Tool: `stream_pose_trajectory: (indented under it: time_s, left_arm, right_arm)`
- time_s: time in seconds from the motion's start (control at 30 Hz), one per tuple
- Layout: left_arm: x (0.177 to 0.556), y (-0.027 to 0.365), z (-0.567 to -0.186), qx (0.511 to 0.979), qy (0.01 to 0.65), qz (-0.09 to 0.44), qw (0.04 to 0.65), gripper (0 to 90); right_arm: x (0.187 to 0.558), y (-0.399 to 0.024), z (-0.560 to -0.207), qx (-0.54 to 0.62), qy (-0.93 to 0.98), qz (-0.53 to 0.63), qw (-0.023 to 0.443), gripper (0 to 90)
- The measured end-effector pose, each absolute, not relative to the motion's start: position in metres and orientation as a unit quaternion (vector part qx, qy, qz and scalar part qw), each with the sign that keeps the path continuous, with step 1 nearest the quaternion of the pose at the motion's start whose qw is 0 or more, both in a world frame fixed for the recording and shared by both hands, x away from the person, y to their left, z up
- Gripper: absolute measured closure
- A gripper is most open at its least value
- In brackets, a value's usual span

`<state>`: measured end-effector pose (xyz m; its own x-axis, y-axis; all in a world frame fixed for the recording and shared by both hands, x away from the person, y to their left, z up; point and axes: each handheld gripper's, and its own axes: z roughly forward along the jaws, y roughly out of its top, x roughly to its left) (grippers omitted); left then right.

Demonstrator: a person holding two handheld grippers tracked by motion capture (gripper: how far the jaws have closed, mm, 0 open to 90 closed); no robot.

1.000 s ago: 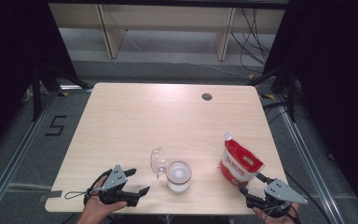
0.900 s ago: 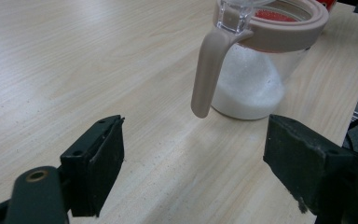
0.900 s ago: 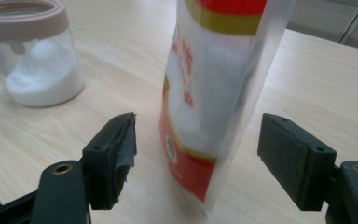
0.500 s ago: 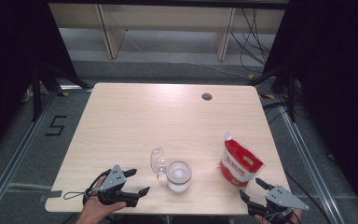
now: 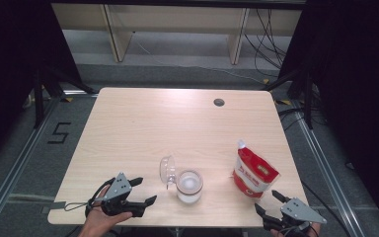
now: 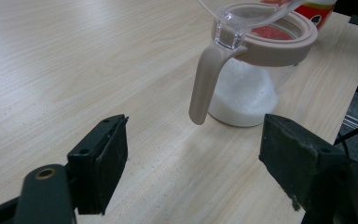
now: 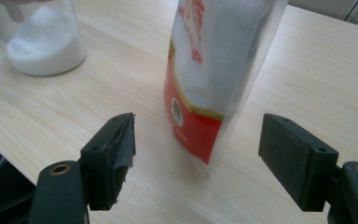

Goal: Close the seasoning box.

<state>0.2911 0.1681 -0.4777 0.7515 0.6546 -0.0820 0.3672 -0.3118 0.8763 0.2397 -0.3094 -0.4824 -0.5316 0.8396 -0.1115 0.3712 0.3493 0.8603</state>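
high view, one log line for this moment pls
left gripper: open, closing, empty | right gripper: open, facing red-and-white standing pouch | clear glass jar of white powder: lid open

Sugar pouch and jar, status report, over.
Left tool open, jaws just closing slightly, nothing between. Right tool open, short of pouch. Jar lid open, sugar inside. Nothing in the way.

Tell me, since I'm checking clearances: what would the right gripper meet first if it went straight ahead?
Probably the red and white plastic pouch, standing upright dead ahead of the right gripper's open fingers; nothing lies between.
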Motion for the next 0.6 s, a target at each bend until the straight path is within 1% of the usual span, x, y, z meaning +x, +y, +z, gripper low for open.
stream_pose_trajectory:
  time_s: [0.03, 0.1, 0.13, 0.17, 0.2, 0.27, 0.3, 0.33, 0.37, 0.47, 0.5, 0.53, 0.6]
  left_arm:
    - [0.2916, 0.1688, -0.4765, 0.802, 0.311, 0.151, 0.487, 27.1]
    - [0.2919, 0.1686, -0.4755, 0.804, 0.308, 0.149, 0.486, 31.2]
    - [0.2919, 0.1685, -0.4748, 0.807, 0.306, 0.151, 0.482, 35.0]
    - [0.2907, 0.1673, -0.4751, 0.804, 0.317, 0.145, 0.482, 38.6]
    - [0.291, 0.1668, -0.4755, 0.803, 0.315, 0.146, 0.484, 41.7]
    - [0.2911, 0.1671, -0.4752, 0.802, 0.317, 0.158, 0.481, 52.7]
    - [0.2938, 0.1693, -0.4744, 0.806, 0.303, 0.166, 0.48, 57.4]
    - [0.2928, 0.1683, -0.4746, 0.799, 0.319, 0.16, 0.484, 61.8]
    - [0.2938, 0.1687, -0.4741, 0.799, 0.316, 0.161, 0.486, 65.7]
    - [0.2936, 0.1694, -0.4709, 0.798, 0.312, 0.167, 0.488, 77.1]
    - [0.2928, 0.1694, -0.4696, 0.798, 0.311, 0.173, 0.486, 80.1]
    - [0.2933, 0.1694, -0.4696, 0.798, 0.308, 0.172, 0.488, 83.1]
    - [0.2943, 0.1695, -0.468, 0.799, 0.303, 0.17, 0.49, 87.2]
  right_arm:
    - [0.2365, -0.3069, -0.4823, 0.419, 0.764, 0.413, 0.265, 27.7]
    - [0.2392, -0.3096, -0.4817, 0.405, 0.768, 0.412, 0.276, 27.4]
    - [0.2393, -0.3095, -0.4818, 0.406, 0.767, 0.418, 0.269, 27.3]
    - [0.2389, -0.31, -0.4817, 0.408, 0.766, 0.414, 0.274, 27.2]
    - [0.239, -0.3102, -0.4819, 0.408, 0.767, 0.414, 0.273, 27.2]
    - [0.2366, -0.308, -0.4819, 0.42, 0.764, 0.411, 0.265, 26.9]
    - [0.2392, -0.3093, -0.482, 0.403, 0.769, 0.416, 0.269, 27.0]
    - [0.2394, -0.3087, -0.4822, 0.399, 0.77, 0.417, 0.273, 27.0]
    - [0.2389, -0.3081, -0.4822, 0.401, 0.772, 0.416, 0.264, 27.0]
    - [0.2382, -0.3073, -0.4813, 0.402, 0.772, 0.412, 0.27, 26.9]
    - [0.2381, -0.3071, -0.4812, 0.404, 0.771, 0.413, 0.269, 26.8]
    - [0.2397, -0.3075, -0.4816, 0.389, 0.773, 0.415, 0.283, 26.8]
    - [0.2385, -0.3059, -0.4812, 0.396, 0.774, 0.412, 0.272, 26.8]
